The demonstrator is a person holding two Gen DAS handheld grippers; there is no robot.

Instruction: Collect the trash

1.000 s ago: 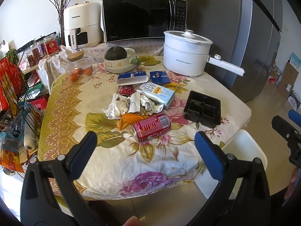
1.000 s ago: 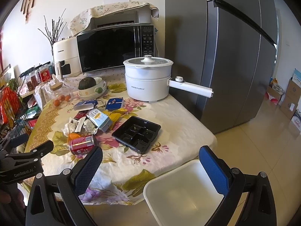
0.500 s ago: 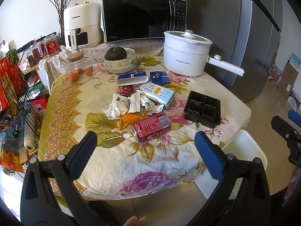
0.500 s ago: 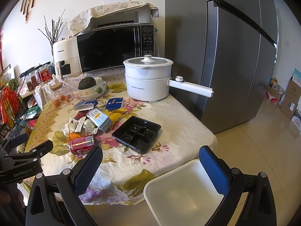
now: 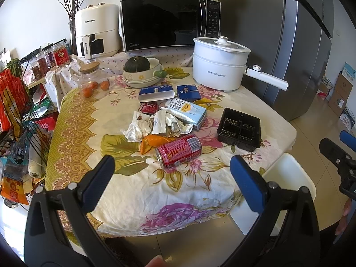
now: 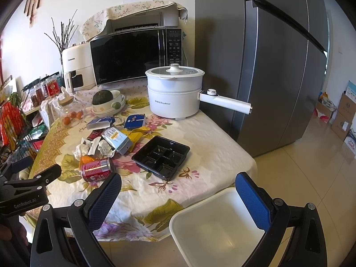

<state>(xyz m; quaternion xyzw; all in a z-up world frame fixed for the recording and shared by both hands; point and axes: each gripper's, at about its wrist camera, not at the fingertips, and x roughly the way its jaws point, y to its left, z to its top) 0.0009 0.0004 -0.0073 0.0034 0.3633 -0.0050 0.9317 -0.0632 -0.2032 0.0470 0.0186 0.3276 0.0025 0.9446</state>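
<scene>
Where litter lies, floral tablecloth [image 5: 124,102] beside fridge [image 6: 278,66].

A: Count on the table [image 5: 278,120]?
B: One red can [image 5: 178,150]. One black tray [image 5: 240,128]. One milk carton [image 5: 187,111]. Two blue boxes: one [image 5: 155,92], two [image 5: 188,92].
A: Wrappers?
B: Crumpled pile [image 5: 155,125], can't split it into a number. One orange scrap [image 5: 153,142].
A: Appliances?
B: One microwave [image 5: 169,21], one air fryer [image 5: 96,30], one white pot [image 5: 219,65], one fridge [image 6: 267,66].
A: Bins?
B: One white bin [image 6: 220,227].
A: Fruit in the jar [image 5: 95,81]?
B: Three I can see.
</scene>
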